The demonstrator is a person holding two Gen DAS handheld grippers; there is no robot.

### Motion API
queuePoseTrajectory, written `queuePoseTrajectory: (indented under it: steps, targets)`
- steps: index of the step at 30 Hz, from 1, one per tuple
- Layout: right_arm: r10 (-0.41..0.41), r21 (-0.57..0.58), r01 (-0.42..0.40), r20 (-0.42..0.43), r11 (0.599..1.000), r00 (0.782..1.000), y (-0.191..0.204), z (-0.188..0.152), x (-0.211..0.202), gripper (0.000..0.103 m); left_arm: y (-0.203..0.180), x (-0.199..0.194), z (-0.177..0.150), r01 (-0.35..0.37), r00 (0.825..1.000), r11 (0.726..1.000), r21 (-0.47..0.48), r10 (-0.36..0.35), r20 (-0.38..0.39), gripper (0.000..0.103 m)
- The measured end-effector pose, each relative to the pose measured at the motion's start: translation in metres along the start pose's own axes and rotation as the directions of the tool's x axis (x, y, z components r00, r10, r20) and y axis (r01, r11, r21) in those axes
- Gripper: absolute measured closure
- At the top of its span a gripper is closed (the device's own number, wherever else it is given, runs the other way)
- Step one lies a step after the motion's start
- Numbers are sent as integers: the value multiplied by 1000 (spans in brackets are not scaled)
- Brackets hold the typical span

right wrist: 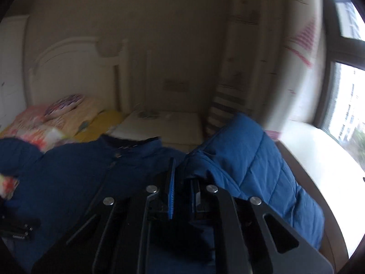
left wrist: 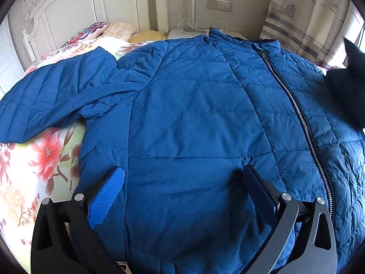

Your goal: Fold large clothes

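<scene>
A large blue quilted jacket (left wrist: 194,118) lies front up on the bed, zipper (left wrist: 296,105) running down its right half, one sleeve (left wrist: 52,96) spread to the left. My left gripper (left wrist: 182,178) is open, its fingers low over the jacket's lower front, empty. In the blurred right wrist view my right gripper (right wrist: 182,173) is shut on the jacket's other sleeve (right wrist: 246,159) and holds it lifted over the body of the jacket (right wrist: 91,178).
The bed has a floral sheet (left wrist: 34,159) and pillows (left wrist: 91,32) by a white headboard (left wrist: 79,6). A white nightstand (left wrist: 182,33) with cables stands behind. A curtain (left wrist: 308,18) and a window (right wrist: 349,105) are at the right. A dark cloth (left wrist: 346,86) lies at the jacket's right.
</scene>
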State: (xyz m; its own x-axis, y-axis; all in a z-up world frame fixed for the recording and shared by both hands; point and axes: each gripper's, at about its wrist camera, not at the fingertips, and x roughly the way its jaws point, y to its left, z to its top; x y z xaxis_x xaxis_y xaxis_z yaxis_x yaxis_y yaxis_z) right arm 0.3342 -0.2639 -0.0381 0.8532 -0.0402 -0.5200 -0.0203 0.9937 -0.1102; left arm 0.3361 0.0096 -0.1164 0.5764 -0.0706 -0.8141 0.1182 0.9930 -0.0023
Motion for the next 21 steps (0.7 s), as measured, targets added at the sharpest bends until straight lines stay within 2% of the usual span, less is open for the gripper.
queuePoseTrajectory:
  steps: [2, 3, 5, 6, 7, 10, 11, 13, 14, 15, 17, 19, 20, 21]
  targets:
    - [47, -82, -58, -133, 995, 990, 39, -19, 26, 93, 0, 0, 0, 1, 1000, 1000, -1, -1, 1, 4]
    - [54, -107, -79, -224, 991, 973, 54, -33, 45, 92, 0, 0, 0, 2, 1000, 1000, -2, -2, 2, 4]
    - [64, -110, -111, -358, 988, 931, 65, -61, 75, 80, 0, 0, 0, 4, 1000, 1000, -2, -4, 3, 4]
    - [64, -113, -107, -326, 988, 943, 64, -63, 72, 79, 1, -1, 0, 6, 1000, 1000, -4, -6, 3, 4]
    - [74, -101, -114, -337, 988, 939, 62, -61, 70, 72, 1, -1, -1, 7, 1000, 1000, -5, -7, 4, 4]
    - [195, 21, -202, -380, 979, 904, 44, -57, 57, 41, 1, -1, -1, 8, 1000, 1000, -5, -8, 3, 4]
    - [226, 68, -216, -373, 974, 900, 40, -56, 47, 40, 1, -2, -1, 8, 1000, 1000, -5, -8, 4, 4]
    - [264, 145, -229, -318, 963, 911, 27, -61, 15, 40, 1, -2, -1, 8, 1000, 1000, -5, -8, 4, 4]
    - [263, 178, -221, -269, 959, 926, 12, -65, -4, 40, 1, -2, -1, 9, 1000, 1000, -6, -9, 4, 4]
    - [249, 201, -203, -240, 958, 938, 5, -66, -19, 40, 1, -2, -1, 10, 1000, 1000, -6, -10, 4, 4]
    - [210, 306, -146, -189, 941, 959, -32, -80, -45, 40, 0, -2, -1, 8, 1000, 1000, -5, -8, 3, 4]
    - [185, 429, -105, -151, 897, 971, -72, -89, -55, 40, 0, -2, -1, 6, 1000, 1000, -4, -6, 3, 4]
    - [182, 498, -91, -136, 862, 974, -93, -94, -55, 40, -1, -2, -1, 6, 1000, 1000, -4, -6, 3, 4]
    - [187, 581, -79, -129, 810, 974, -117, -103, -55, 40, 0, -2, -1, 7, 1000, 1000, -4, -7, 3, 4]
